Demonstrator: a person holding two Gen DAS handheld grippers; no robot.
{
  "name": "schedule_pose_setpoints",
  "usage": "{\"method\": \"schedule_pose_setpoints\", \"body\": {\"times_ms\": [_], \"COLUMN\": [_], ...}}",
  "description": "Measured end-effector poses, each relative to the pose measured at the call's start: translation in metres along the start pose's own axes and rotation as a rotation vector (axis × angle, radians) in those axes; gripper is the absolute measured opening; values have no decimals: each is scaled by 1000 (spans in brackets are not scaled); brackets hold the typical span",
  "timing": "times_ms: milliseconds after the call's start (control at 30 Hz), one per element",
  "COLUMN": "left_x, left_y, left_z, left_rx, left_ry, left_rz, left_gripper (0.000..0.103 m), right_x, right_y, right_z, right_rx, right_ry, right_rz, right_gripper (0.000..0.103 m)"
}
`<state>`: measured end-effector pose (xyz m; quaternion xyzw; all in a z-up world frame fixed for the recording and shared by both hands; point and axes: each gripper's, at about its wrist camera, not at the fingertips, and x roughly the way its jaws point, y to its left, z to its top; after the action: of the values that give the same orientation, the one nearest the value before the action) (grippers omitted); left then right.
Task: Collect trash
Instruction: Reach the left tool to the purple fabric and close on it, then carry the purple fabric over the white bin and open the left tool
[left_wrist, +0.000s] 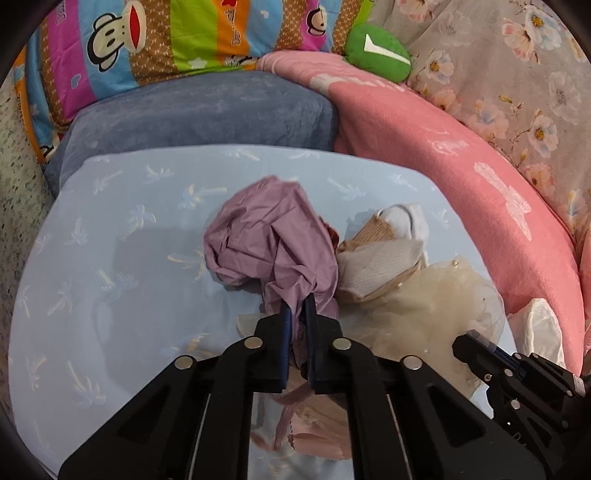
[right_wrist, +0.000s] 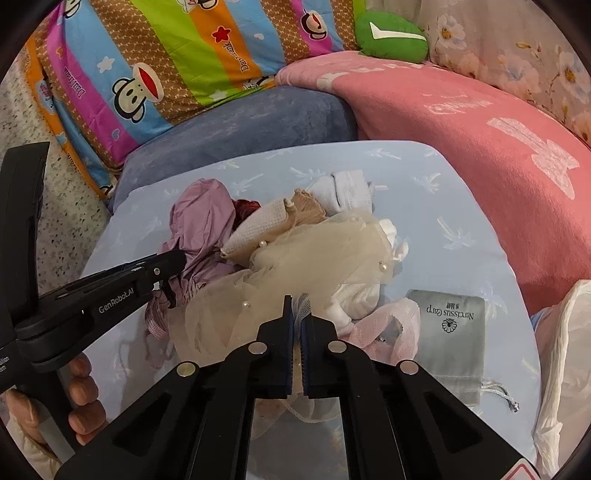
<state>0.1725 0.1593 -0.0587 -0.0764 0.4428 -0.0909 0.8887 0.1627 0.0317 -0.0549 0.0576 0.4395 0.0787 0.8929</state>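
Both grippers pinch cloth from the pile at frame centre.

The left gripper (left_wrist: 297, 314) clamps the purple cloth (left_wrist: 266, 236); the right gripper (right_wrist: 296, 314) is closed narrow on the cream tulle (right_wrist: 295, 254). The pile lies on a blue sheet (left_wrist: 110, 258), a grey pouch (right_wrist: 448, 332) at lower right, a pink blanket (right_wrist: 480, 166) beyond.

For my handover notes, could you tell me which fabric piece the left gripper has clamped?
The purple cloth: the left gripper pinches its bunched lower edge, whereas the cream tulle is held by the right gripper.
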Motion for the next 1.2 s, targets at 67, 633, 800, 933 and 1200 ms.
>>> {"method": "schedule_pose_setpoints", "body": {"times_ms": [67,633,800,933,1200], "left_x": [-11,-121,-142,-156,-159], "left_y": [-2,-64,-102,-135,-206], "left_z": [9,57,55,49,32], "left_rx": [5,114,175,230,344], "left_ry": [-22,-241,-279,-304,-286], "left_rz": [-3,-61,-115,-167,-281], "left_gripper": [5,5,5,5,5], "right_x": [-17,-172,-220,-255,-301], "right_y": [2,-21,-49,-81,-158], "right_z": [7,61,63,59,37], "right_rx": [2,10,36,71,165], "right_ry": [-36,-348,-423,-470,-508], "right_rz": [13,3,-45,-93,-206], "right_gripper": [3,2,2,2,2]}}
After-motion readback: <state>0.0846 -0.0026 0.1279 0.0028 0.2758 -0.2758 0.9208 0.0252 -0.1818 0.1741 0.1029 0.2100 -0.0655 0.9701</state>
